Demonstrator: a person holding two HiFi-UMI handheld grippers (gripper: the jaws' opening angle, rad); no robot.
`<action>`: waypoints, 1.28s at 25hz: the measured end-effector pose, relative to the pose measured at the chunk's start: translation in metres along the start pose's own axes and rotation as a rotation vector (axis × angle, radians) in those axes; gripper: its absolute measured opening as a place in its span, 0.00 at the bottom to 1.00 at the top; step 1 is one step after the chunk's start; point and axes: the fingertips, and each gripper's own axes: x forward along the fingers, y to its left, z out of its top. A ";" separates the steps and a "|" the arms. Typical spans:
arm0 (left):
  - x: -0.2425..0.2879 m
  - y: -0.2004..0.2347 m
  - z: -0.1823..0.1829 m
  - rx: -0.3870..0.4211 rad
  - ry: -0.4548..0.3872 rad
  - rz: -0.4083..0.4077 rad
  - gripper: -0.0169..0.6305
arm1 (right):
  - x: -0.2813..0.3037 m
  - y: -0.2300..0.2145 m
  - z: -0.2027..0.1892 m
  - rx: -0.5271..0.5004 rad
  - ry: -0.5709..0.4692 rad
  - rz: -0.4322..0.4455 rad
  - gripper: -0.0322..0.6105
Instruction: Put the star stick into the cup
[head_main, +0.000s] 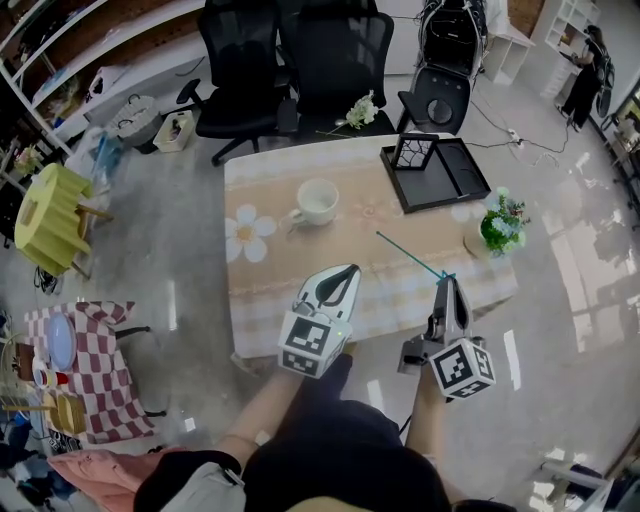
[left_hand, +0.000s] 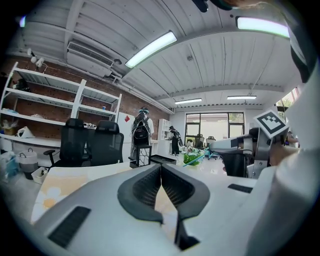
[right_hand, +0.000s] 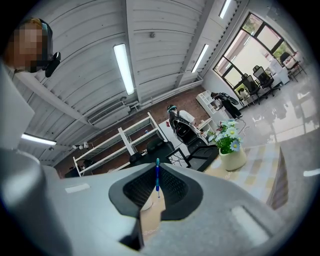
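Head view: R gripper (head_main: 447, 285) pinching thin teal star stick (head_main: 410, 254).
Stick axis: points up-left, straight at white ceramic cup (head_main: 316, 203).
L gripper (head_main: 347, 272): jaws pressed together, empty, nearer cup.

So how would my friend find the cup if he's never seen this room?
Find the table with the beige checked cloth, in front of the black office chairs. On its left half, beside a big printed daisy, sits the cup. It's the only white, round, handled thing there; the black tray and the potted flowers are on the right.
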 end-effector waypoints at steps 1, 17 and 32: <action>0.005 0.003 0.001 -0.002 0.001 0.001 0.05 | 0.005 -0.002 0.001 0.000 0.001 0.000 0.08; 0.076 0.027 0.008 -0.037 0.010 -0.023 0.05 | 0.072 -0.031 0.021 -0.019 0.008 -0.018 0.08; 0.092 0.043 0.001 -0.037 0.019 -0.001 0.05 | 0.109 -0.042 0.004 -0.013 0.073 -0.011 0.08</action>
